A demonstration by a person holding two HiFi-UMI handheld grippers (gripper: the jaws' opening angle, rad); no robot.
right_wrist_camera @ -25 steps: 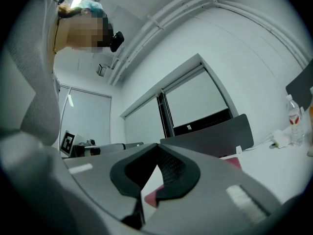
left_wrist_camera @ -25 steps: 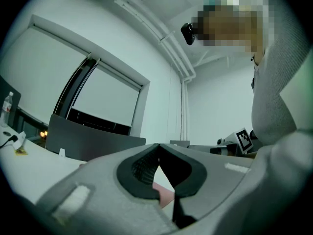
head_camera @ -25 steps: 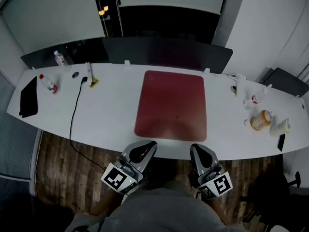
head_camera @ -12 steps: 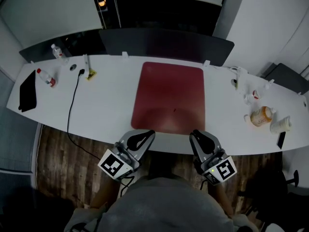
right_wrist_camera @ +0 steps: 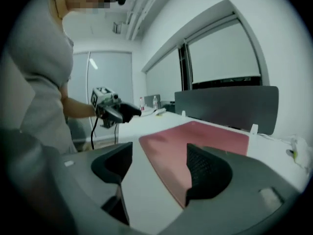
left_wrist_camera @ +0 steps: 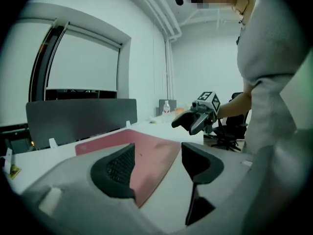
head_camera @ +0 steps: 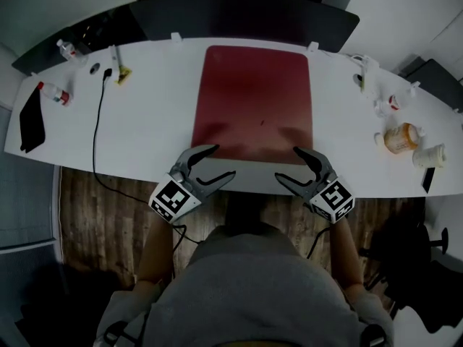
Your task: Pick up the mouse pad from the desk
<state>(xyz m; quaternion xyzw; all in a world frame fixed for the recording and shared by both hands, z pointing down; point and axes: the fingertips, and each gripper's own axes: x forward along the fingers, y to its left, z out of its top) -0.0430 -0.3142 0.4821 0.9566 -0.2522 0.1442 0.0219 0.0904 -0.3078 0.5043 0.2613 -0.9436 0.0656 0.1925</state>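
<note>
The dark red mouse pad (head_camera: 255, 103) lies flat in the middle of the white desk (head_camera: 152, 132), its near edge close to the desk's front rim. My left gripper (head_camera: 223, 162) hovers at the pad's near left corner, and my right gripper (head_camera: 287, 165) at its near right corner. Both sets of jaws are opening, with no pad pressing on anything. In the left gripper view the pad (left_wrist_camera: 146, 153) stretches ahead between the left gripper's (left_wrist_camera: 156, 161) jaws, with the right gripper (left_wrist_camera: 195, 119) beyond. The right gripper view shows the pad (right_wrist_camera: 195, 138) ahead of the right gripper (right_wrist_camera: 159, 168).
A black cable (head_camera: 94, 136) runs off the desk at left, near two small bottles (head_camera: 54, 94) and a flat black item (head_camera: 30, 118). An orange jar (head_camera: 400, 137) and a white bottle (head_camera: 428, 155) stand at right. A dark partition (head_camera: 239, 16) lines the far edge.
Both grippers have moved down and forward to the desk's front edge and gone from shut to open. The head view has tipped closer over the desk.
</note>
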